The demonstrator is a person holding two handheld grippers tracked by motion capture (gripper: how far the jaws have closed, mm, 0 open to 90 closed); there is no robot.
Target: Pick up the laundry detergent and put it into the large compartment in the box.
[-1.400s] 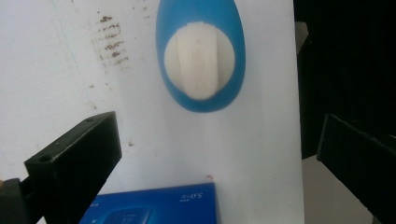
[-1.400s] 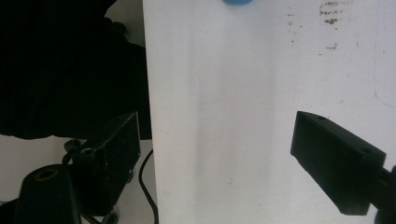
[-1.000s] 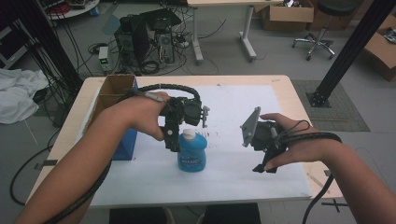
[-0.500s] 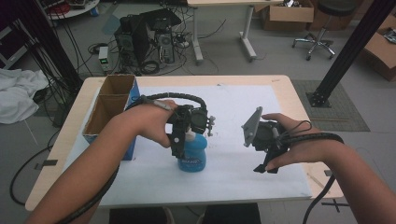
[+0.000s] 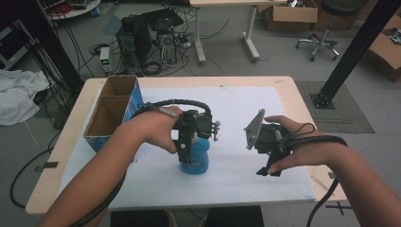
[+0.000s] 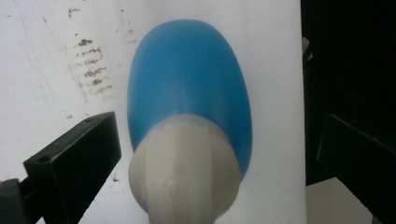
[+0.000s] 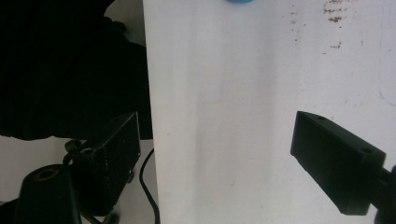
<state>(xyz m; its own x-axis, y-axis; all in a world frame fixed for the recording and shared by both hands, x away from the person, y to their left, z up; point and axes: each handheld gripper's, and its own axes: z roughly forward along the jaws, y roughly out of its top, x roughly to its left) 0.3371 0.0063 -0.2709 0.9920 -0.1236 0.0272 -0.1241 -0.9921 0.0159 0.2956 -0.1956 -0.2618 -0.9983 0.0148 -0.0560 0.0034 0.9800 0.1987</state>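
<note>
Your left claw (image 6: 205,154) has dropped over the blue bottle (image 6: 189,88), jaws open either side of its cap (image 6: 184,172). Close next. Right claw (image 7: 219,163) idle, open.

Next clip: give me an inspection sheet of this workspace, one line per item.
Surface: wooden table under a white sheet with small brown marks.
Job's things: blue bottle with a pale cap, upright on the sheet.
Clutter: open cardboard box at the table's left edge.
Grippers: left gripper above the bottle, jaws open either side of the cap, not touching; right gripper open above bare sheet.
Cables: black cable loops over the left gripper; another trails from the right.
Surroundings: computer towers, floor cables, an office chair, cardboard boxes.
</note>
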